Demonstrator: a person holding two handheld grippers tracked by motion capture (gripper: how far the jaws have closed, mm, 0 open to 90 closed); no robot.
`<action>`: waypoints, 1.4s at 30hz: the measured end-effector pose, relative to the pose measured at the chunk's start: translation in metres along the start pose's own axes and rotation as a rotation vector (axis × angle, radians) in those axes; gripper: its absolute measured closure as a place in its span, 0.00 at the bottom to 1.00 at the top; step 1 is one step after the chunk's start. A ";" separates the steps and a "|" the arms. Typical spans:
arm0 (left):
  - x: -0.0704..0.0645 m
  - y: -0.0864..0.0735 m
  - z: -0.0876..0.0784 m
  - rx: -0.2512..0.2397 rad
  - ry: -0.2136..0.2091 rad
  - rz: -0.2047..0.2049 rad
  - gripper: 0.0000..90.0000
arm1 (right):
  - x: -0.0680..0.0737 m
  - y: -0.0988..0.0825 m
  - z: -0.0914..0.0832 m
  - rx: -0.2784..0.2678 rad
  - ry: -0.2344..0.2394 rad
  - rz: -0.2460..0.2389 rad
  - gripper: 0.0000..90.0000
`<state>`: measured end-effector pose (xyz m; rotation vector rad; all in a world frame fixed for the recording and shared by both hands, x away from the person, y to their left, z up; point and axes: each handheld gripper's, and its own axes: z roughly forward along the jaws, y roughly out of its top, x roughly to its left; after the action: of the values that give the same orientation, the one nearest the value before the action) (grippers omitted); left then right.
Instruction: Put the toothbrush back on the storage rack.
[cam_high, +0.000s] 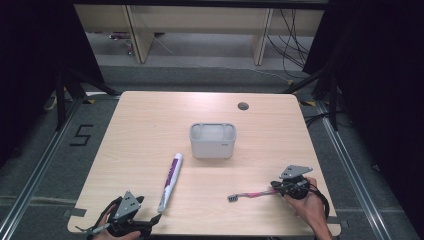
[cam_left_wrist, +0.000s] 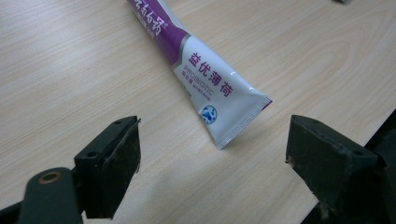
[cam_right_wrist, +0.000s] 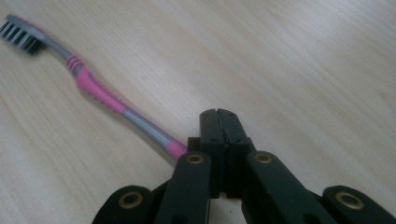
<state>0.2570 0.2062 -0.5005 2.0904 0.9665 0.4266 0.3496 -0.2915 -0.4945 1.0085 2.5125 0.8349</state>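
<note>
A white and purple toothpaste tube (cam_high: 171, 180) lies lengthwise on the wooden table (cam_high: 150, 130), left of centre. Its crimped end (cam_left_wrist: 243, 121) points at my left gripper (cam_left_wrist: 212, 163), whose jaws stand wide open just short of that end, touching nothing. In the high view the left gripper (cam_high: 151, 222) is at the table's near left edge. A pink and grey toothbrush (cam_right_wrist: 100, 93) lies flat at the near right, bristle head away from my right gripper (cam_right_wrist: 219, 122). That gripper's jaws are pressed together with nothing between them, and the handle's tail lies against one jaw's side. The right gripper (cam_high: 276, 189) is low over the table.
A grey open-topped box (cam_high: 212, 141) stands at the table's centre, beyond both objects. A round cable hole (cam_high: 243, 106) sits near the far edge. Past the table are a dark floor, wooden furniture legs and loose cables.
</note>
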 end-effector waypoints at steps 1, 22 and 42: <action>0.000 0.000 0.000 0.000 0.000 0.000 0.19 | 0.000 0.000 0.000 0.000 0.000 0.000 1.00; 0.000 0.000 0.001 0.008 0.005 -0.003 0.19 | 0.023 -0.019 -0.019 -0.019 0.030 -0.012 0.99; 0.001 0.000 0.001 0.009 0.002 -0.003 0.19 | 0.042 0.014 -0.018 0.097 0.007 -0.159 0.79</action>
<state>0.2579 0.2068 -0.5013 2.0968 0.9749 0.4235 0.3186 -0.2605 -0.4739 0.8228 2.6205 0.6771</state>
